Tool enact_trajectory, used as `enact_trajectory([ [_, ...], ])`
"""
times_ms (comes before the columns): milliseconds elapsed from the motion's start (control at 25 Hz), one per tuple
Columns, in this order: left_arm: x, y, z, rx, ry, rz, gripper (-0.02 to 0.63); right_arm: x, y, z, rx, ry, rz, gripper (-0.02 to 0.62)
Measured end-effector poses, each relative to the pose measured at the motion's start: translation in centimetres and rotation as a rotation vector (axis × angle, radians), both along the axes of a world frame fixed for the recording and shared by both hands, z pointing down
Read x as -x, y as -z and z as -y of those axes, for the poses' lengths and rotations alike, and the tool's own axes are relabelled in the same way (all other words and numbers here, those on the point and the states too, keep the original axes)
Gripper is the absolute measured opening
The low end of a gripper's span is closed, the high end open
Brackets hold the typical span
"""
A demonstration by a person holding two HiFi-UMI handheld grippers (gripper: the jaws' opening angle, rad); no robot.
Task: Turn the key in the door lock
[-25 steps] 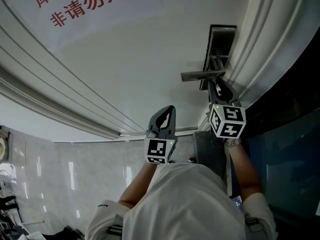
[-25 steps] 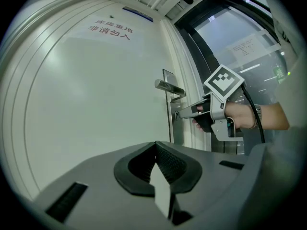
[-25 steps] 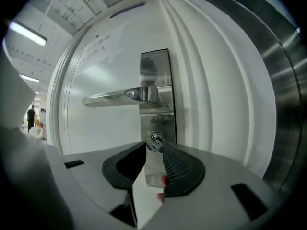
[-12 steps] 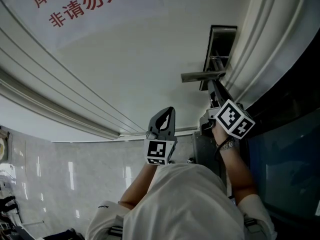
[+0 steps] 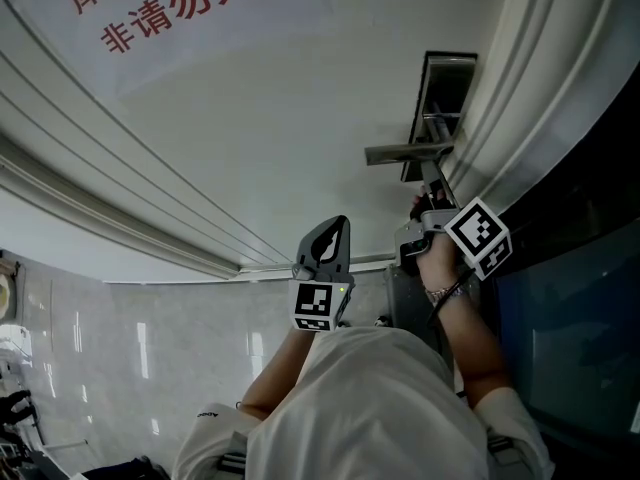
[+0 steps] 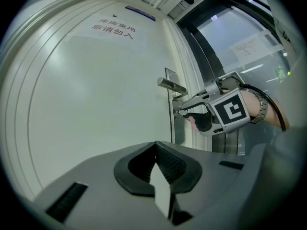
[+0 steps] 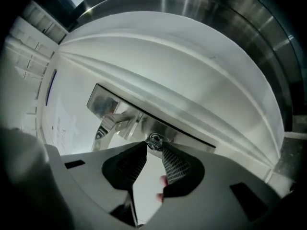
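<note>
**Key held by the tips alone: slipping is our chief worry**

We have the right tongs [image 7: 154,147] closed on the small silvery metal key [image 7: 154,139], and only the very ends of the ribbed pads grip it. The key sits in the keyhole of the long brushed-steel lock plate [image 7: 189,135]. It is just beside the silver lever handle [image 7: 112,121], at the latch edge of the white panelled door [image 5: 250,118]. Our left tongs [image 6: 154,146] are pinched together on nothing and held level, well apart from the lock.

So little pad rests on the key that, in our judgement, a twist could let the head skid out of the grip, since smooth metal against pad tips gives poor purchase. If we roll off the key's own axis, we may lever it sideways and bind it in the cylinder, or even bend it. Drawing back while we turn could pull it partly out. The lever handle is close (just to one side of the tongs), so a wide roll might knock a jaw against it.

Of the key, we see only a rounded, shiny head with a ring-like rim. It is small, and its blade is hidden in the lock. We cannot tell how far round it stands.
</note>
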State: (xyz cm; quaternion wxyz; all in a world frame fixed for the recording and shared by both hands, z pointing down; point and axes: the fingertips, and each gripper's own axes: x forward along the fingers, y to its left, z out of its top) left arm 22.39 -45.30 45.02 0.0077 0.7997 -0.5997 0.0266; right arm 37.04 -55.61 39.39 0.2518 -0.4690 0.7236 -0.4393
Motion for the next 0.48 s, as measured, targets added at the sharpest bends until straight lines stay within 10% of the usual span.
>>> enact_trajectory([
  [280, 0.32, 0.07, -0.06, 0.0, 0.004, 0.004, 0.008, -0.09, -0.05, -0.03, 0.031, -0.021, 0.111, 0.103],
  [480, 0.03, 0.2, -0.13, -0.005, -0.001, -0.004, 0.009, -0.33, 0.31, 0.04, -0.049, -0.04, -0.143, 0.103],
])
